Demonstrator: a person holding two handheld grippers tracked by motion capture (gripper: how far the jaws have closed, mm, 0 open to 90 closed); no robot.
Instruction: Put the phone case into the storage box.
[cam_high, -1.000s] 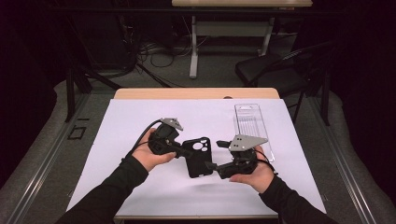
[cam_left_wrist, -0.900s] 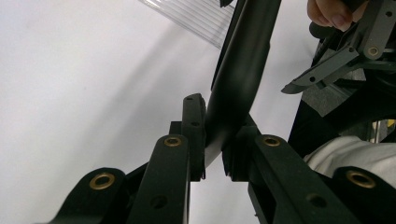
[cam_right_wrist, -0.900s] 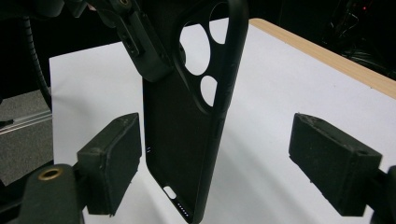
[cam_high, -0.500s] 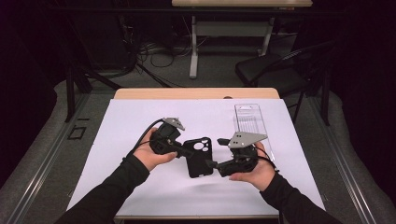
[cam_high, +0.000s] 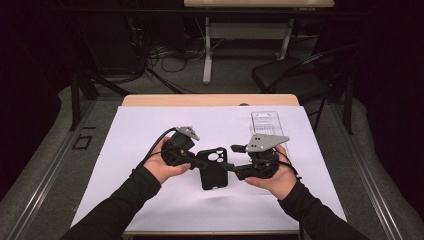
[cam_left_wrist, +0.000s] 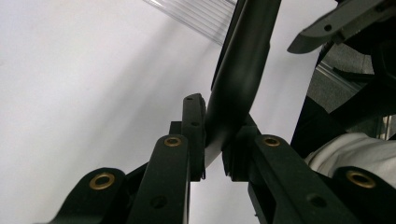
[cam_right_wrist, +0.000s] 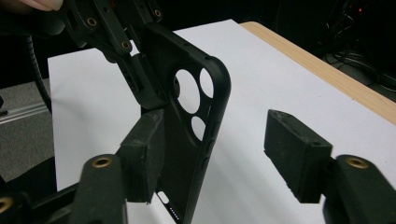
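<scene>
Your left gripper (cam_high: 192, 159) is clamped on the edge of a black phone case (cam_high: 213, 169), holding it above the white sheet (cam_high: 125, 150) that covers the bench (cam_high: 210, 100). Your right gripper (cam_right_wrist: 219, 154) sits just beside the case's other side; its jaws have just been closing. One pad (cam_right_wrist: 142, 151) lies against the case, the other stands clear of it. A clear plastic package (cam_high: 265, 122) lies on the sheet behind your right hand (cam_high: 275, 177).
</scene>
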